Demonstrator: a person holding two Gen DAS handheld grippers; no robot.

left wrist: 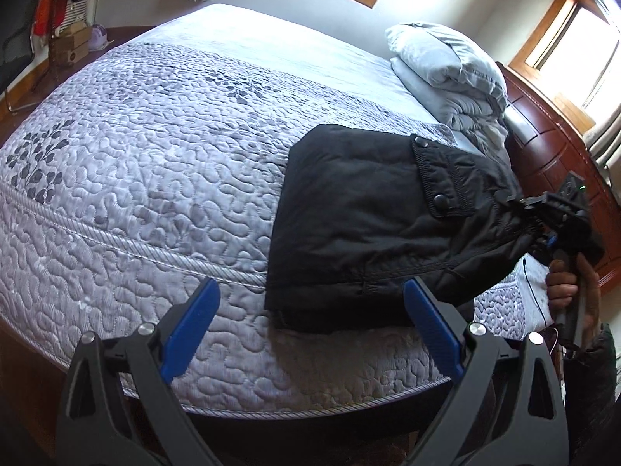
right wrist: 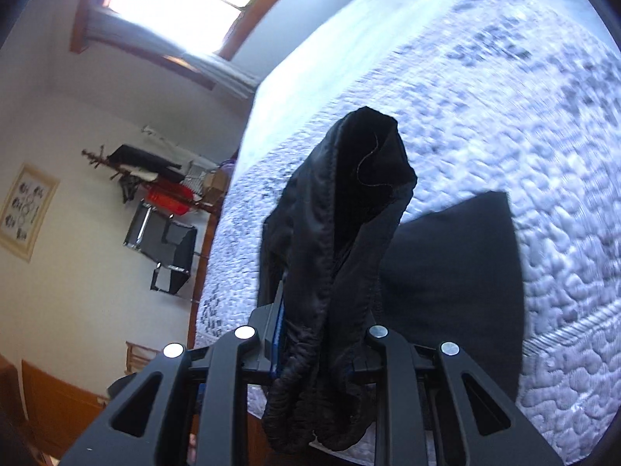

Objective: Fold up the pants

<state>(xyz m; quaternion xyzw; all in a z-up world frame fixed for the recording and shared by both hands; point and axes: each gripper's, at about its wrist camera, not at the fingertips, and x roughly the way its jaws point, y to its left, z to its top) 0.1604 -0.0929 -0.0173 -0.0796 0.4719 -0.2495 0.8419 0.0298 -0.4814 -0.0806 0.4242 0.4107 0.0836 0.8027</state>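
A wide bed (left wrist: 147, 163) fills the room under a pale grey quilted spread with dark leaf prints; folded grey bedding (left wrist: 450, 73) sits by the dark wooden headboard (left wrist: 551, 132); wood-framed windows (left wrist: 570, 39) blaze with daylight; white walls carry a framed picture (right wrist: 27, 209) (contents too small to read); a coat rack (right wrist: 143, 174) holds clothes.

pants (left wrist: 372, 229) on bed (left wrist: 155, 163), pillows (left wrist: 450, 73) behind

- The black pants (left wrist: 368, 213) lie folded into a thick rectangle near the bed's front edge, a flap pocket with two snaps facing up
- Their gathered end is bunched and lifted off the quilt at the right, hanging as a dark, hooded loop (right wrist: 349, 202) in the right wrist view
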